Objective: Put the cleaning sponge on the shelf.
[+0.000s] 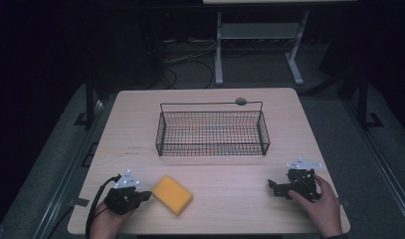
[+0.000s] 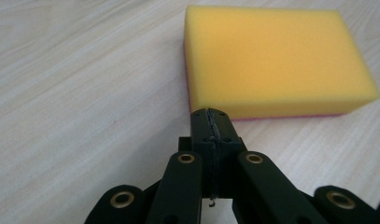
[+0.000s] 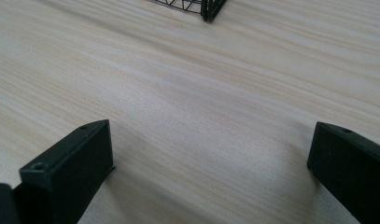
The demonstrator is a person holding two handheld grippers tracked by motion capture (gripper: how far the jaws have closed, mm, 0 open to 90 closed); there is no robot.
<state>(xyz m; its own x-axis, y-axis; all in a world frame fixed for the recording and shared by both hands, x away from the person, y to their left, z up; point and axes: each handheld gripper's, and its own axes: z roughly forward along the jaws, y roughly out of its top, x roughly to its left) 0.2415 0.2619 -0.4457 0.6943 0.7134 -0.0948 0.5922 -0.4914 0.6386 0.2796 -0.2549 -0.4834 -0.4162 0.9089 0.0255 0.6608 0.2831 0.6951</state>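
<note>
Sponge (image 1: 172, 194) lies flat near the table's (image 1: 140, 119) front edge, just beside our left gripper (image 2: 211, 119), whose jaws are pressed together on nothing. Our right gripper (image 3: 211, 158) rests well apart, jaws wide, short of the wire basket (image 1: 212, 149).

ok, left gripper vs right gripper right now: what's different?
Jaws: the left gripper has its jaws pressed together with nothing between them; the right gripper has them spread wide over bare table. Surroundings: the left one points at the yellow sponge just ahead of its tips; the right one faces a corner of the wire basket farther off. Both sit low at the near edge, each in a hand.
</note>
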